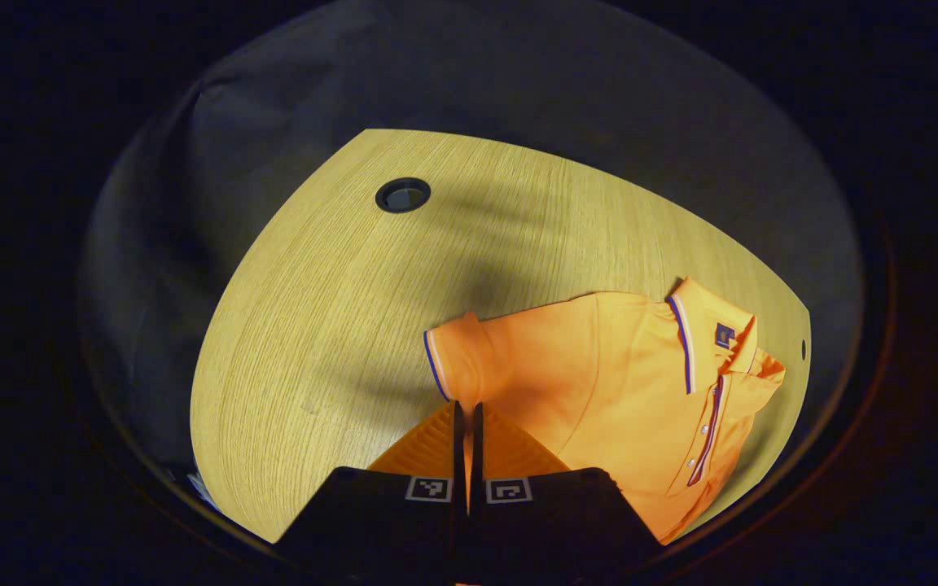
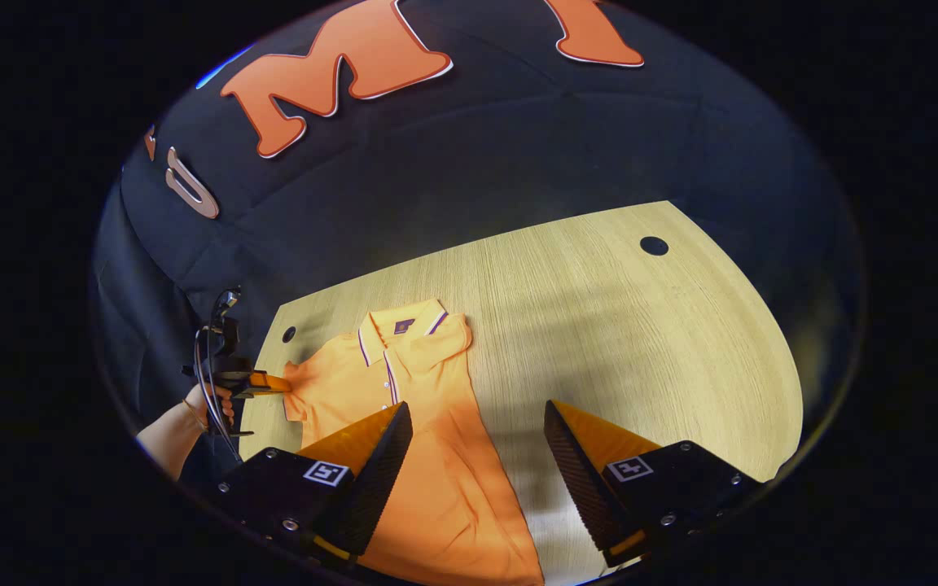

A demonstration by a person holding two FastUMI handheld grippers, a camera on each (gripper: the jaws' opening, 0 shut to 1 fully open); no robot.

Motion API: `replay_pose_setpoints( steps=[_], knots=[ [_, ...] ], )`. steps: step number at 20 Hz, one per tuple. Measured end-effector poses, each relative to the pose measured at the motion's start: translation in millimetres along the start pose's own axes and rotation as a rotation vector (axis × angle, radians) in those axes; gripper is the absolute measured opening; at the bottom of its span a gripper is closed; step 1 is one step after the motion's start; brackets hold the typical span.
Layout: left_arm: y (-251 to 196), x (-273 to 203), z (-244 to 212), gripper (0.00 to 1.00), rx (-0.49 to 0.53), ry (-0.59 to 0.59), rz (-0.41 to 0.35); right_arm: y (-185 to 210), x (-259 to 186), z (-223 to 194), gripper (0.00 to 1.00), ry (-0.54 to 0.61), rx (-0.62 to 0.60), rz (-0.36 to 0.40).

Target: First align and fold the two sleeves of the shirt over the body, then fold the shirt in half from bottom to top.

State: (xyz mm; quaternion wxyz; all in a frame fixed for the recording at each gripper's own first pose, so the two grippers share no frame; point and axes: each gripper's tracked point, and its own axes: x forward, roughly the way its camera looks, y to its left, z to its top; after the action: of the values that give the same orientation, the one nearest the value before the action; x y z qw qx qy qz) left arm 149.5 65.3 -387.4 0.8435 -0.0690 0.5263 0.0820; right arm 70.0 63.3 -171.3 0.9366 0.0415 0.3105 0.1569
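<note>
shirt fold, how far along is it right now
Looks done: the right sleeve, since the shirt has a straight edge on that side and no sleeve sticking out. In hand: the left claw is shut on the left sleeve, apparently about to bring it over the body. The right claw hovers open above the shirt. Left: finishing that sleeve, then the bottom-to-top fold.

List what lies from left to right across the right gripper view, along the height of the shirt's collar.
Person's hand holding the left gripper at the sleeve → small dark hole at the table's edge → orange polo shirt with striped collar → bare light wooden table → round dark grommet hole, farther back.
</note>
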Motion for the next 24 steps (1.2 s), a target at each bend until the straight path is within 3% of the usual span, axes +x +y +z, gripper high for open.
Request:
replay_pose_setpoints(
  steps=[6, 12, 17, 21, 24],
  knots=[
    [-33, -44, 9, 0.01, 0.068, -0.061, -0.032, 1, -9, 0, 0.99, -0.020, -0.018, 0.015],
    [-100, -72, -5, 0.01, 0.133, -0.066, -0.115, -9, -26, -3, 0.99, -0.032, -0.023, 0.026],
    [-162, -72, -23, 0.01, 0.180, -0.056, -0.194, -22, -37, -16, 0.99, -0.034, -0.010, 0.026],
    [-196, -64, -41, 0.01, 0.230, -0.020, -0.213, -38, -45, -29, 0.99, -0.020, 0.000, 0.011],
    [-212, -52, -55, 0.02, 0.192, 0.015, -0.244, -46, -48, -35, 0.99, -0.016, 0.000, -0.003]
  ],
)
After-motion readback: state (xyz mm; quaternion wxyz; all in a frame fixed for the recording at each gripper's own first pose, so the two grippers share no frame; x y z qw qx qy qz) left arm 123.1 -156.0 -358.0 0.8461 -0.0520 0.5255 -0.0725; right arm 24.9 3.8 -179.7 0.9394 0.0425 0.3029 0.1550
